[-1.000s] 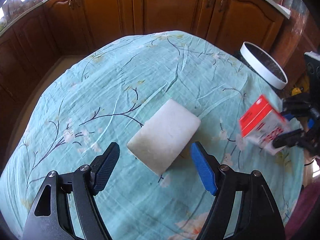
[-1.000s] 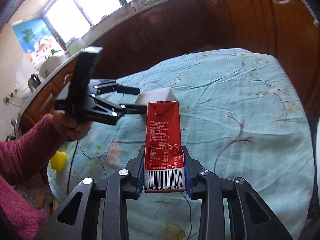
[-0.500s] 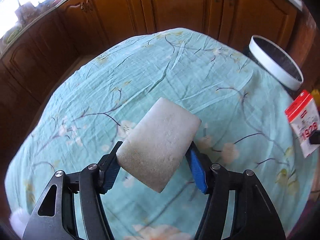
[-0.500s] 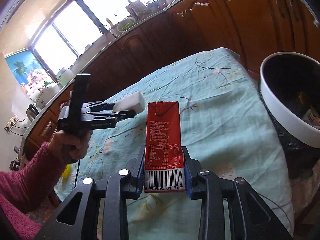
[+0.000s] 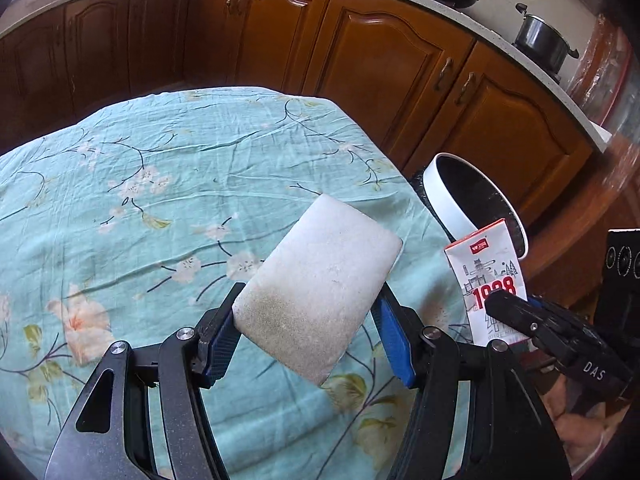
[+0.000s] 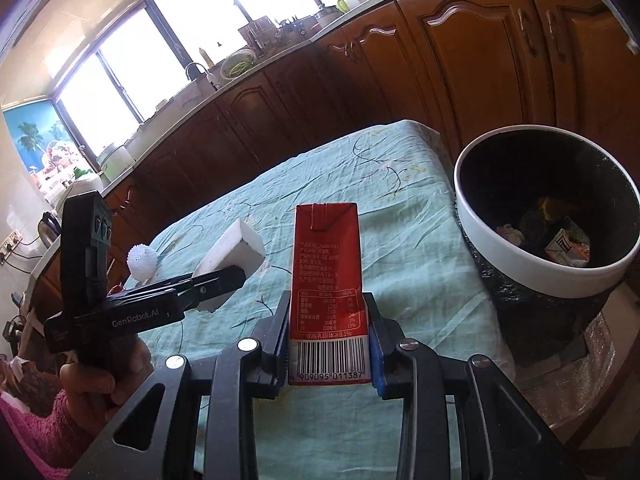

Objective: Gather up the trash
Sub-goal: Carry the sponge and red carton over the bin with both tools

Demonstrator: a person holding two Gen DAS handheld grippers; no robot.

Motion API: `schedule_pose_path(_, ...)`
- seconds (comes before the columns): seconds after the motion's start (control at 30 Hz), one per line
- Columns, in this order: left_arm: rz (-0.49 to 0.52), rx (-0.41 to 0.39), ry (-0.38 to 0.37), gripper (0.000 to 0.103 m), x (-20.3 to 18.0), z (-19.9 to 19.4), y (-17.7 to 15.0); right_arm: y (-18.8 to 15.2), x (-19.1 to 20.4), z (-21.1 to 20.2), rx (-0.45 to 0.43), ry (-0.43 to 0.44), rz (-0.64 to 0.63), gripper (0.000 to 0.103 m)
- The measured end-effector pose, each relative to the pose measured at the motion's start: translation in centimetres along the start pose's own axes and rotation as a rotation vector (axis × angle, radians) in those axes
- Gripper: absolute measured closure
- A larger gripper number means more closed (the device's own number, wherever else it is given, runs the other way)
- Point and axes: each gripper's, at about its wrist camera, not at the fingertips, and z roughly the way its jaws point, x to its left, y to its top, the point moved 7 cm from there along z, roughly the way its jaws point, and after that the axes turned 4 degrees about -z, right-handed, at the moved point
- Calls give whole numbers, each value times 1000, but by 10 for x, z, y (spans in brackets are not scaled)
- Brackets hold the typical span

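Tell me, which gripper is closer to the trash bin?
Right. The right gripper, clamping the red carton, sits beside the trash bin; the left gripper, holding the white foam block, is farther back over the table.

Carton (image 6: 326,280) barcode reads 909095 011387, front "1998"; left tool (image 6: 218,280) body "GenRobot.AI".

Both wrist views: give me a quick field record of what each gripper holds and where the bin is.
left gripper: shut on white foam block, lifted off the tablecloth
right gripper: shut on red carton, upright
trash bin: beside the table's edge, open, trash already inside
white ball: on the tablecloth's far side
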Motion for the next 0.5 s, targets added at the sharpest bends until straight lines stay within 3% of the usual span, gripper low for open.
schedule_pose_path(0.5,72,-12,45,41,-41,10,0,3,-27,-22,-53,-46,39,71)
